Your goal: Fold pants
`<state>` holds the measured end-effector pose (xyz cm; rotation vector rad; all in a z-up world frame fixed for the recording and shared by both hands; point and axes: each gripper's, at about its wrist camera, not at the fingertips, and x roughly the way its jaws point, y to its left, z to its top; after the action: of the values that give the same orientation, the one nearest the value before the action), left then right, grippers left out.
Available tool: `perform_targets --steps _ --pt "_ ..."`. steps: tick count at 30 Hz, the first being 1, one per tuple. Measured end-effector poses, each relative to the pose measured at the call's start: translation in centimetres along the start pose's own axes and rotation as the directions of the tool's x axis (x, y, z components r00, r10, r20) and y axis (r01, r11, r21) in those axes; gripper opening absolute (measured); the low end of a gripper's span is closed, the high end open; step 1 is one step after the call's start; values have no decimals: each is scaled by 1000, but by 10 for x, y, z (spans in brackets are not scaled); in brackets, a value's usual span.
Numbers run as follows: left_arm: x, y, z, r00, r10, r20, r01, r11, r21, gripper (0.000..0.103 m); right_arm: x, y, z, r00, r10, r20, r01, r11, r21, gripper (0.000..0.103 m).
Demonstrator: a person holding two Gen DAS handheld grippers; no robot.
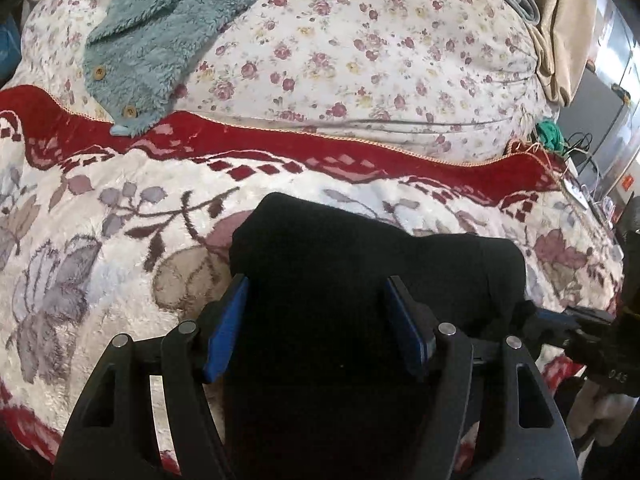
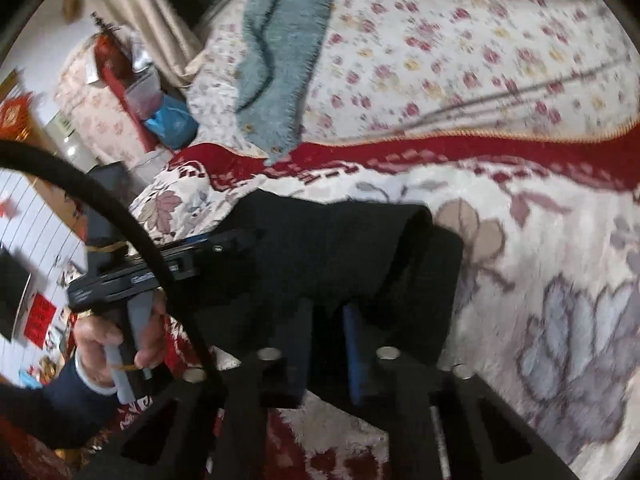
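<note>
With the left gripper [image 1: 316, 320] wide open astride the black pants [image 1: 360, 248] and the right gripper [image 2: 326, 344] pinched shut on them, lift evenly toward twelve o'clock across the blanket [image 1: 120, 240], keeping edges aligned.

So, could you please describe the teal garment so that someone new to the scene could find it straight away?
Start at the bed's red blanket border. Just beyond it lies the small-flowered quilt, and on that, at the far left, the teal garment. It alone is fluffy, with round wooden buttons; the pants nearby are plain black.
</note>
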<state>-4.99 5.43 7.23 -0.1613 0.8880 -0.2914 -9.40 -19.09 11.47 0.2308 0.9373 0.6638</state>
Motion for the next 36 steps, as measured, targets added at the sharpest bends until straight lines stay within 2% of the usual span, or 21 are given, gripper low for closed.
perform_targets --steps 3,6,10,12,14,16,17,18,19,20,23,25,26,27,29,33,36 --pt "-4 -3 -2 1000 0 2 0 1000 10 67 -9 0 3 1000 -11 -15 10 1000 -25 5" --pt "-10 -2 -7 1000 -19 11 19 1000 5 67 -5 -3 -7 998 -35 -57 34 999 -24 5" --pt "-8 3 -13 1000 -19 1 19 1000 1 67 3 -13 -27 995 -44 -93 48 998 31 5" --pt "-13 6 -13 999 -35 -4 35 999 -13 67 -3 -15 -25 996 -39 -77 42 998 48 5" --pt "-21 10 -13 999 -54 -2 54 998 -31 67 -15 -14 -21 999 -26 -23 27 998 52 7" --pt "-30 12 -14 997 -71 8 72 996 -46 67 -26 -16 -13 999 -34 26 32 997 68 14" --pt "-35 12 -15 997 -77 13 78 996 -48 67 -28 -19 -8 998 -42 37 39 996 81 29" --pt "-39 11 -17 996 -85 19 86 995 -45 67 -28 -22 -2 998 -53 45 48 994 102 50" --pt "-44 8 -20 995 -95 25 96 995 -40 67 -26 -28 4 997 -58 57 51 990 130 55" --pt "-47 5 -23 994 -105 31 106 994 -34 67 -23 -31 7 997 -49 62 40 989 143 55" --pt "-54 -11 -32 994 -98 44 97 995 10 67 -2 -41 20 998 -45 46 36 983 181 55" --pt "-54 -19 -35 995 -79 53 77 996 47 67 14 -41 23 999 -47 16 44 986 160 55" --pt "-53 -23 -37 996 -63 57 59 996 70 67 21 -40 24 999 -49 7 48 988 144 45" --pt "-50 -27 -38 998 -42 56 37 995 88 67 25 -38 23 998 -55 8 53 990 130 30" --pt "-44 -29 -38 999 -22 47 18 995 100 67 28 -36 22 998 -48 29 44 994 102 14" --pt "-36 -28 -34 999 -19 37 16 996 87 67 23 -34 30 994 -89 63 85 994 65 9" --pt "-29 -30 -30 999 -8 32 6 998 69 67 26 -41 36 988 -143 54 139 987 76 9"
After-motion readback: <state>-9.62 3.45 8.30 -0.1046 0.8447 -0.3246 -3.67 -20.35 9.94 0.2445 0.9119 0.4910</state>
